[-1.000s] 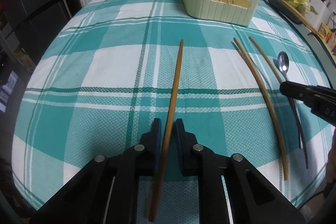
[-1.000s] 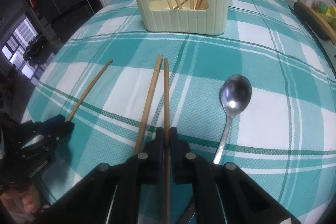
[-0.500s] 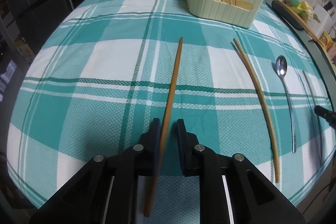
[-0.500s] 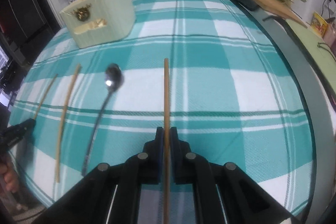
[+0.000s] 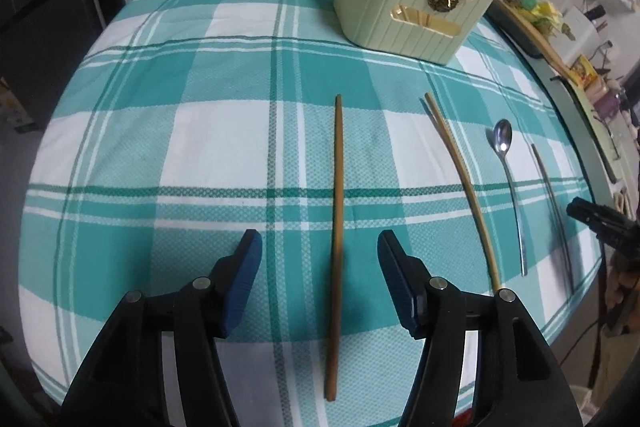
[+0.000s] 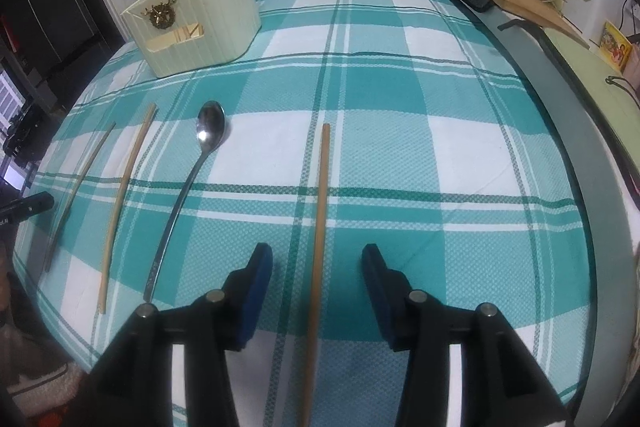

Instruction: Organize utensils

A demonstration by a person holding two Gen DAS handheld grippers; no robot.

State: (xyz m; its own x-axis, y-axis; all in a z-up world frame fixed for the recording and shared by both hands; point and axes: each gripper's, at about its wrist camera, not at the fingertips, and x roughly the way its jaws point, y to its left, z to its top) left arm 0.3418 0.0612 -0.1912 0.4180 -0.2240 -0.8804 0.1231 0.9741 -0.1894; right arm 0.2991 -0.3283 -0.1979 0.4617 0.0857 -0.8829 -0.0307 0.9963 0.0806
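Nearest me, left gripper (image 5: 320,283): jaws opening, dark chopstick (image 5: 337,211) lying loose on the cloth between them, pads clear of it. Right gripper (image 6: 316,291): same, jaws opening around a brown chopstick (image 6: 320,227). Between the two grippers lie a pale chopstick (image 6: 124,195) and a spoon (image 6: 188,179). Far ahead, the cream holder (image 5: 408,11). Risk as I judge it: pulling back low could let a pad clip and roll a stick toward the near table edge.

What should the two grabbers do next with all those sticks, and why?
Probably lift both clear: the left gripper and right gripper are opening, each with a chopstick lying loose between its jaws on the tablecloth; the holder stands far off.
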